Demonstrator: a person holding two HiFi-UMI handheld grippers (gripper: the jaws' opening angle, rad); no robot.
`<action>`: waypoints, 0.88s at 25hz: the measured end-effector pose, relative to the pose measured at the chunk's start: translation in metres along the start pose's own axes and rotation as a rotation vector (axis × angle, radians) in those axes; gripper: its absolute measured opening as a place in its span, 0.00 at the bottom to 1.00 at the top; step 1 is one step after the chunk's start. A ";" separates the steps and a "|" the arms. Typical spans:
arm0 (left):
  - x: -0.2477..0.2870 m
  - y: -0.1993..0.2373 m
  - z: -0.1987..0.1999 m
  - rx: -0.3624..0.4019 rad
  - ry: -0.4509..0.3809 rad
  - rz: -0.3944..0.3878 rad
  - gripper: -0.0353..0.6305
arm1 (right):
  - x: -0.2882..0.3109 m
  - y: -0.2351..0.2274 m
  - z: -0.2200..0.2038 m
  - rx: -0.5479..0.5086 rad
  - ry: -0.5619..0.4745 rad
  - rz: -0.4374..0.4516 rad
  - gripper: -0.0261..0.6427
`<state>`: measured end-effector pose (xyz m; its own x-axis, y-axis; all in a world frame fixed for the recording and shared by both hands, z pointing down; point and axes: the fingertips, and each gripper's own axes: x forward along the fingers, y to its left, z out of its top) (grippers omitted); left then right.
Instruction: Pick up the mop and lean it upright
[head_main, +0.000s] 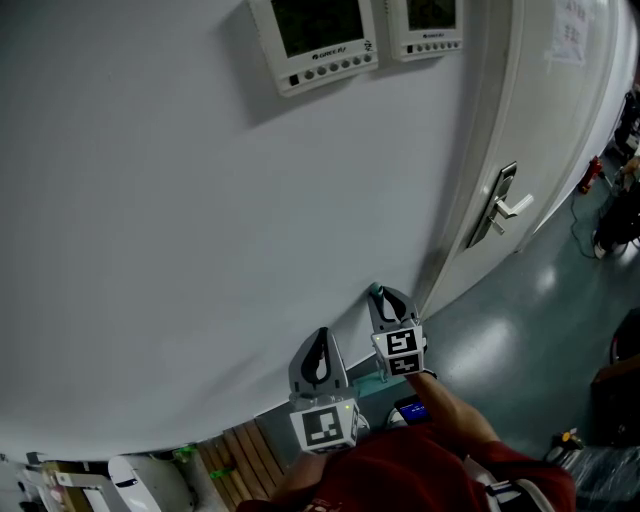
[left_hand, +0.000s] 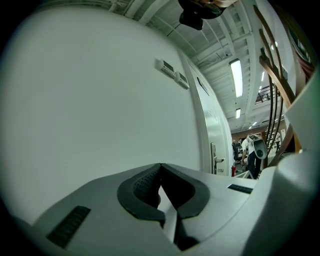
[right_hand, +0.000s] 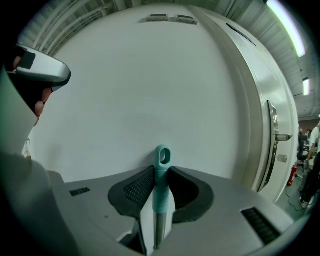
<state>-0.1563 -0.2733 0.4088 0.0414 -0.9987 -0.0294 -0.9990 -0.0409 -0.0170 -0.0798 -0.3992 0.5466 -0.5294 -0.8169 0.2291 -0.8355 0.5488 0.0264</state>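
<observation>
Two grippers side by side in front of one white wall (head_main: 180, 220): left gripper (head_main: 320, 335) lower in the head view, right gripper (head_main: 386, 297) just beside it and closer to the wall. One marker cube (head_main: 325, 425) on the left gripper, a second marker cube (head_main: 400, 352) on the right, two in all. Left gripper's fingers (left_hand: 142, 182) closed together at the tips, pad against pad, nothing between them. Right gripper's fingers (right_hand: 137, 189) clamped on one mop (right_hand: 161, 165), one finger on each side of the teal end of its handle. Handle upright; single hanging loop at the top, just above the fingertips; bare metal shaft below the teal sleeve, dropping out of sight behind the gripper body. Tip of the handle near the wall, beside the frame of one white door (head_main: 545, 120); contact with the wall not discernible. One lever handle (head_main: 508, 207) on the door. Two control panels (head_main: 318, 35) high on the wall, side by side, each with one dark screen and one row of buttons. One red sleeve (head_main: 410, 475) at the lower edge of the head view, behind the right gripper. Several wooden slats (head_main: 245, 458) at lower left, below the wall.
</observation>
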 end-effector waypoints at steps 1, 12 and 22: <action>0.000 0.000 0.000 -0.001 0.002 0.001 0.07 | 0.000 0.000 0.000 -0.001 -0.001 -0.001 0.19; -0.002 0.004 -0.004 -0.018 0.006 0.016 0.07 | -0.001 0.000 -0.003 0.025 -0.002 0.005 0.36; -0.001 0.002 -0.002 -0.016 0.004 0.004 0.07 | -0.021 0.006 -0.005 0.046 -0.001 0.021 0.36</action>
<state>-0.1585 -0.2722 0.4109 0.0375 -0.9990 -0.0255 -0.9993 -0.0375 -0.0011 -0.0729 -0.3782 0.5469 -0.5472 -0.8053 0.2283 -0.8300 0.5573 -0.0236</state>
